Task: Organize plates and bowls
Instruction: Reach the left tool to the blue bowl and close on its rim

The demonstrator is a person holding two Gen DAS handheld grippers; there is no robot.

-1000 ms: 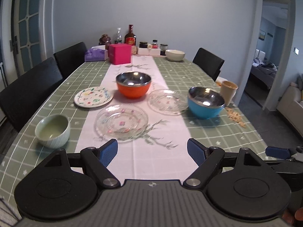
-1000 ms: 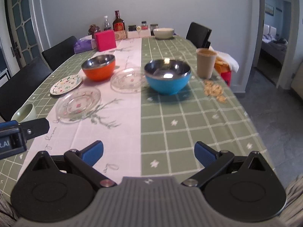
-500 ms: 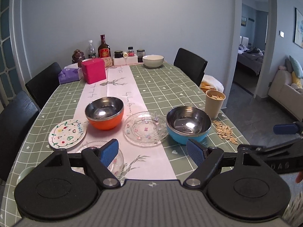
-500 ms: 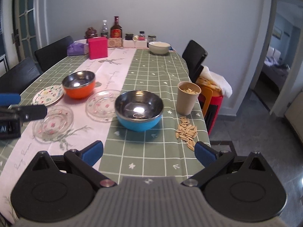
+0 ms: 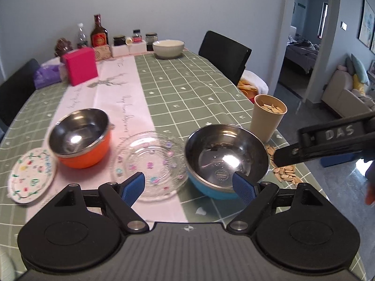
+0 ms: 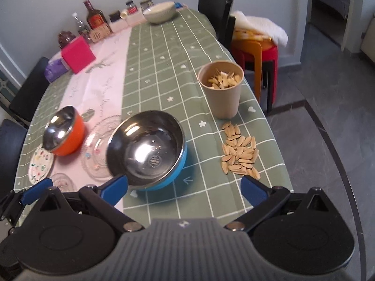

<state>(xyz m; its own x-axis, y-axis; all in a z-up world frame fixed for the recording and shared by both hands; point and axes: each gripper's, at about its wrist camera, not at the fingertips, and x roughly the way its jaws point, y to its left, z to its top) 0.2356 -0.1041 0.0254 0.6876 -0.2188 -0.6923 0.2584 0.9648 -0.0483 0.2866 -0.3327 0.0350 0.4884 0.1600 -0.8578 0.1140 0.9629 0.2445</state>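
Note:
A blue bowl [image 5: 226, 157] with a steel inside stands on the green cloth, just ahead of my open left gripper [image 5: 188, 185], whose right finger overlaps its near rim. To the bowl's left lie a clear glass plate [image 5: 150, 164], an orange steel bowl [image 5: 79, 135] and a painted white plate [image 5: 30, 175]. My right gripper [image 6: 185, 187] is open and empty, its left finger close to the blue bowl [image 6: 147, 149]. In the right wrist view a second glass plate [image 6: 62, 182] shows at the lower left. A white bowl [image 5: 168, 48] sits at the table's far end.
A beige cup [image 6: 221, 93] of seeds stands right of the blue bowl, with loose seeds [image 6: 240, 152] near the table edge. A pink box [image 5: 80, 69], bottles and jars line the far end. Black chairs flank the table; stacked stools [image 6: 257, 46] stand beside it.
Both grippers have moved forward and to the right, closing in on the blue bowl. The right wrist view now looks down more steeply. Both stay open.

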